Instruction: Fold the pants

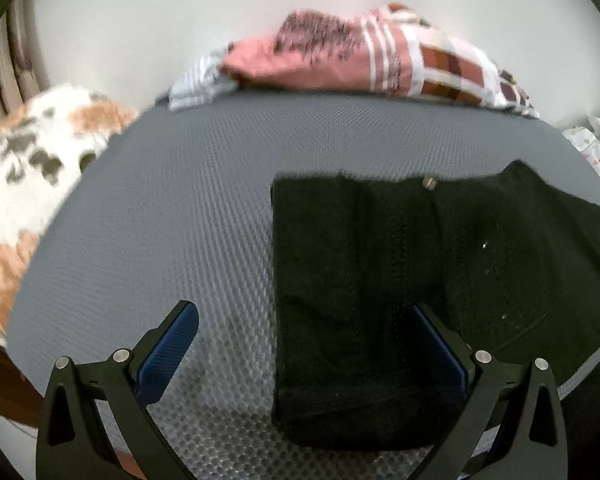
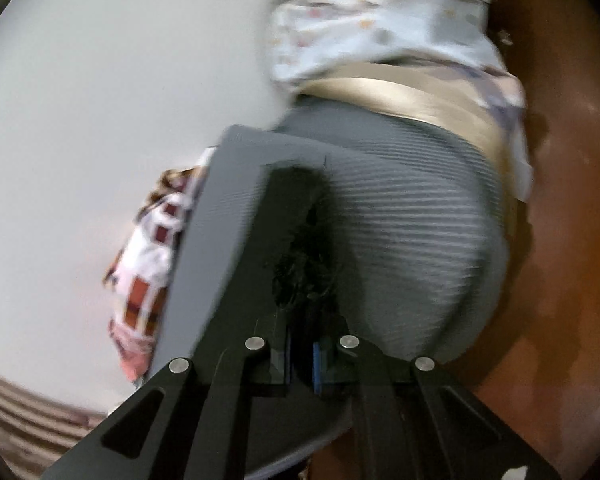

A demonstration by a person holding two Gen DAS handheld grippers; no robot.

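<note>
The black pants (image 1: 380, 280) lie on the grey textured mat (image 1: 180, 220), which serves as the landmark here. They cover the right part of the mat in the left wrist view, with the waistband and its metal button (image 1: 429, 182) toward the far edge of the mat and a straight folded edge running down the middle of the mat.

The left hand-held gripper (image 1: 304, 356) hovers over the near edge of the mat with its 2 blue-padded fingers (image 1: 168, 356) wide apart. The left finger is over bare mat; the right finger is over the pants. It grips nothing.

The right hand-held gripper (image 2: 300, 364) has its fingers drawn close together on a bunch of black fabric of the pants (image 2: 300, 248), which rises from between the pads. This view is blurred, so details of the fabric are unclear.

Beyond the far edge of the mat lies a pink and plaid cloth (image 1: 360, 56). Off the left side of the mat is a white blanket with brown patches (image 1: 32, 152). Off the right side is a white floral cloth (image 2: 380, 20) above a beige cloth (image 2: 400, 92).
</note>
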